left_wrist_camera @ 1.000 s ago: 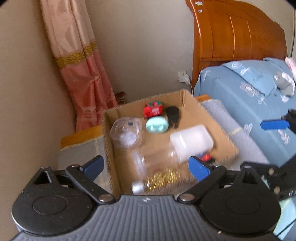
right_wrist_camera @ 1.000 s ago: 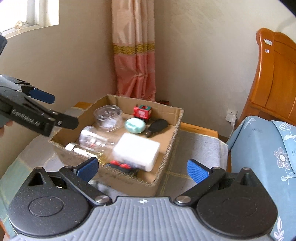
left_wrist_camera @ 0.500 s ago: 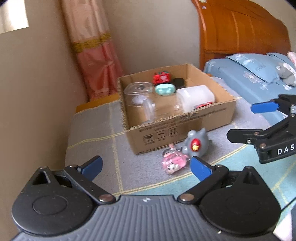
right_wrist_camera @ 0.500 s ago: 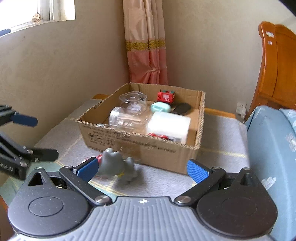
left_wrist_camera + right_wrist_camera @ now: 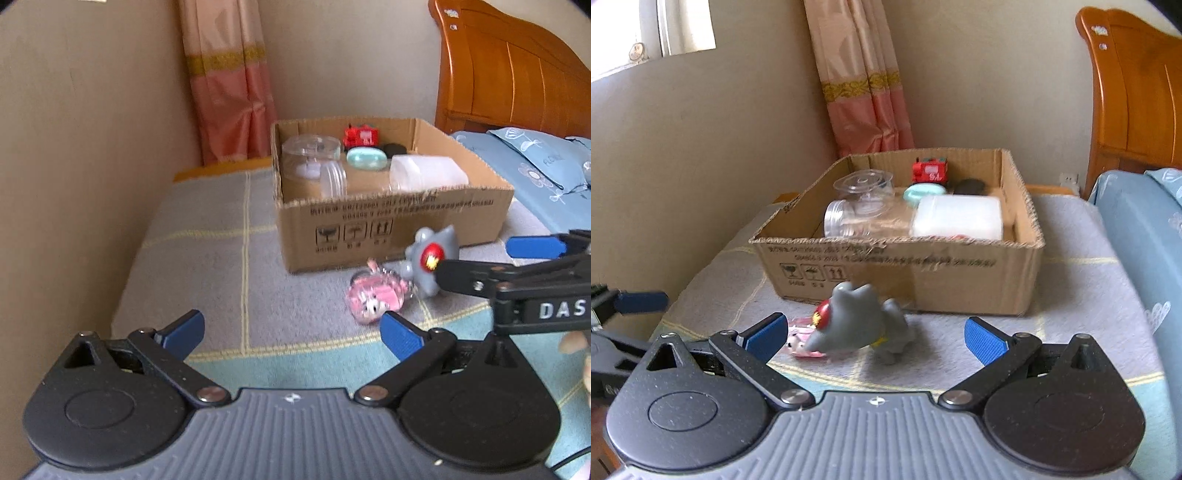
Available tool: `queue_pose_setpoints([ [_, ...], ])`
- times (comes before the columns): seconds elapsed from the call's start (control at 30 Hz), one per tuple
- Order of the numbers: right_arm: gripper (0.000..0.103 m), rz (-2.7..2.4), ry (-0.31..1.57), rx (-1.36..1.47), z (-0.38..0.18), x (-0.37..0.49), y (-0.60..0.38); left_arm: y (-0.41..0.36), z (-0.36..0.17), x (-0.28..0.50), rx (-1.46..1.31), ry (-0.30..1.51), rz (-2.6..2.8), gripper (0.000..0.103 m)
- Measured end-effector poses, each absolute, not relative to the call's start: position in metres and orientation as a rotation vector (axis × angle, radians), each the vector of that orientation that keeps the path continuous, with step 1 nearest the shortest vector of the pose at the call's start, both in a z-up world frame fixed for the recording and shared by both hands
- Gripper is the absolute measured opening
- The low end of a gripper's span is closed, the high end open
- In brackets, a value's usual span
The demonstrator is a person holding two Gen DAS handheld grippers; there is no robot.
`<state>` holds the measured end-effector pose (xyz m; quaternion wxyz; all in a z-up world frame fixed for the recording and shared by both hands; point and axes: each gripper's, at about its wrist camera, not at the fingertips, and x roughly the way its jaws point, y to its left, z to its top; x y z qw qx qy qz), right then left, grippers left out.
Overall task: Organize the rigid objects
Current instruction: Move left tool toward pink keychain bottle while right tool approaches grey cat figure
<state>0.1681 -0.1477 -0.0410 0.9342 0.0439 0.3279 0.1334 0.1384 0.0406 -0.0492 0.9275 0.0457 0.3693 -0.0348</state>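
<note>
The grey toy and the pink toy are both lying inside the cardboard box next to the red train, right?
Not quite. The grey toy and the pink toy lie outside the cardboard box, on the blanket in front of it. Only the red train is inside, at the back. The right wrist view shows this most clearly.

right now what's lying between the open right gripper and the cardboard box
In the right wrist view, a grey plastic toy figure with a pink clear toy at its side lies on the blanket between the right gripper and the cardboard box.
</note>
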Motion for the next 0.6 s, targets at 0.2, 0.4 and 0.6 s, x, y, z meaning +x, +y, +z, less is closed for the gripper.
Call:
queue_pose_setpoints([
  [0.2,0.103,0.253,0.687,0.049,-0.051,0.181,-0.132,0.048,-0.056,0.139,0.064,0.778,-0.071,0.101],
  [0.4,0.103,0.21,0.694,0.038,-0.053,0.184,-0.145,0.05,-0.059,0.141,0.061,0.783,-0.073,0.101],
  [0.6,0.103,0.194,0.684,0.058,-0.051,0.169,-0.175,0.044,-0.057,0.14,0.062,0.777,-0.101,0.101],
])
